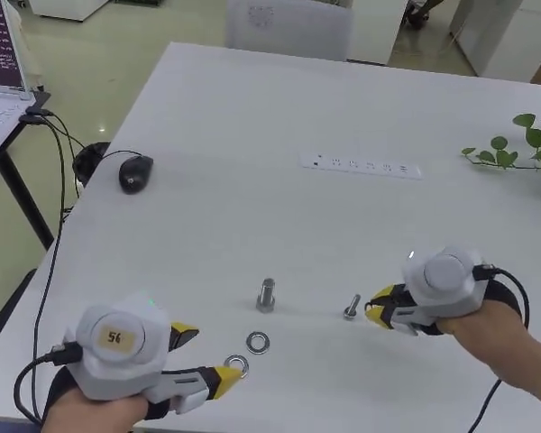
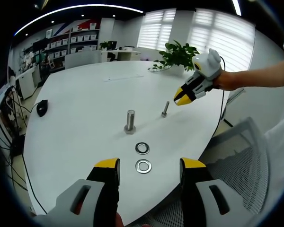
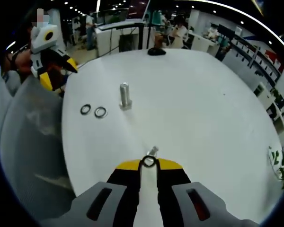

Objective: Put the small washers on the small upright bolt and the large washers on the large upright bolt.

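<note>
The large upright bolt [image 1: 266, 295] [image 2: 129, 121] [image 3: 125, 96] stands on the white table [image 1: 252, 180], with the small upright bolt [image 1: 352, 307] [image 2: 165, 109] [image 3: 153, 151] to its right. Two large washers [image 1: 258, 342] [image 1: 236, 365] lie flat in front of the large bolt. My left gripper [image 1: 207, 356] [image 2: 150, 166] is open, its jaws on either side of the nearer washer [image 2: 143, 166], the other washer [image 2: 142, 148] just beyond. My right gripper [image 1: 379, 307] [image 3: 148, 163] is shut on a small washer [image 3: 148, 161], held just short of the small bolt.
A black mouse [image 1: 135, 171] with its cable lies at the table's left edge. A white power strip [image 1: 361, 165] sits further back, and a plant [image 1: 523, 144] reaches in from the right. A laptop [image 1: 0, 63] stands on a side desk at left.
</note>
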